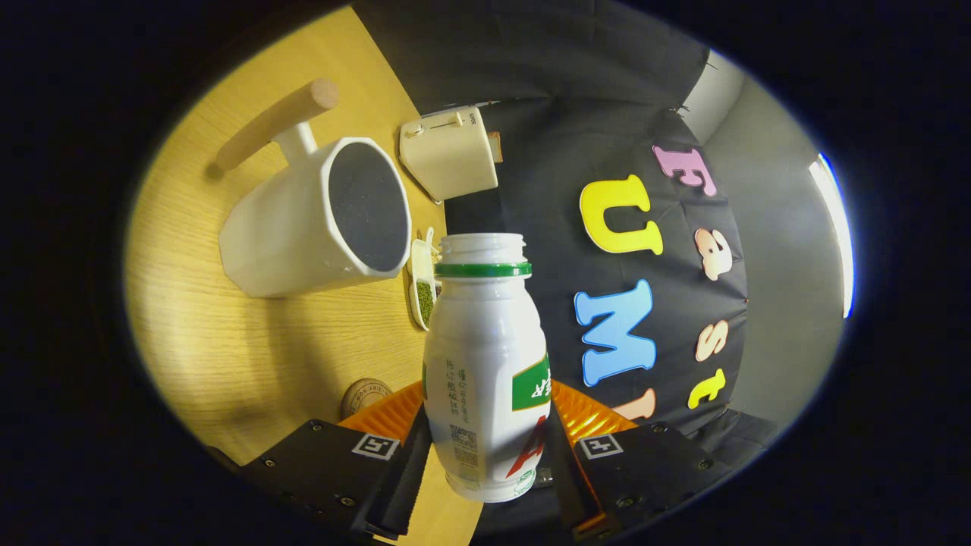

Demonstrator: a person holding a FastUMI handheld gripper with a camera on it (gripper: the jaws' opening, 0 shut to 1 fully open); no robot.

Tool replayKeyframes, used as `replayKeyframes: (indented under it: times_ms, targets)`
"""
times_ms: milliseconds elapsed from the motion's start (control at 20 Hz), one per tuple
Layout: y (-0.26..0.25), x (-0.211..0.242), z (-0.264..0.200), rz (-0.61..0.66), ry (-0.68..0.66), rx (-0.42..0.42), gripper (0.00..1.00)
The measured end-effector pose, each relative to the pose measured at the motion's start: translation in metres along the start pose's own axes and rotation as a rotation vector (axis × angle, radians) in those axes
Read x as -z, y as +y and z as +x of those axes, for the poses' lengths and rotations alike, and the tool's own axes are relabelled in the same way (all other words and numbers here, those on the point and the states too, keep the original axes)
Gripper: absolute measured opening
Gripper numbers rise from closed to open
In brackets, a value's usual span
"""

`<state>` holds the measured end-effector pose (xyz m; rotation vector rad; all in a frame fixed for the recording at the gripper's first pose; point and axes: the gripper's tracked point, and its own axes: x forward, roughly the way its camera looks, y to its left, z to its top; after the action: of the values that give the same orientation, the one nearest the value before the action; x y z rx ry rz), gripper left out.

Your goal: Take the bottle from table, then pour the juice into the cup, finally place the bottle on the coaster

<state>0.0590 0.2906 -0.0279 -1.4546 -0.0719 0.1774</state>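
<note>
The gripper (485,462) grasps the bottle (485,364) between its two fingers, which press on the lower part of the body from both sides. The bottle has no cap, and its open mouth points away from the fingers. The whole view is rolled, so the bench (227,341) stands steeply to one side; I judge that the bottle is lifted and already tilted toward the cup (318,220). The cup is a white one with a wooden handle, and it stands beyond the bottle mouth and a little to the side, well apart from it. A small dish (423,288) with something green lies between the cup and the bottle neck, and a white box (451,155) is behind the cup. The round coaster (366,396) lies on the bench near the fingers. The risk, I think, is that juice flows before the mouth is over the cup and falls on the bench or in the dish. The smooth bottle may also slip in the fingers as it tips more.
</note>
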Motion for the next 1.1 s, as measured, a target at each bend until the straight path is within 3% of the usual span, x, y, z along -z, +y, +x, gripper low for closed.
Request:
replayKeyframes:
  times_ms: [1100]
  targets:
    - [-0.0098,-0.0088,0.0091,-0.238,0.0,0.045,0.71]
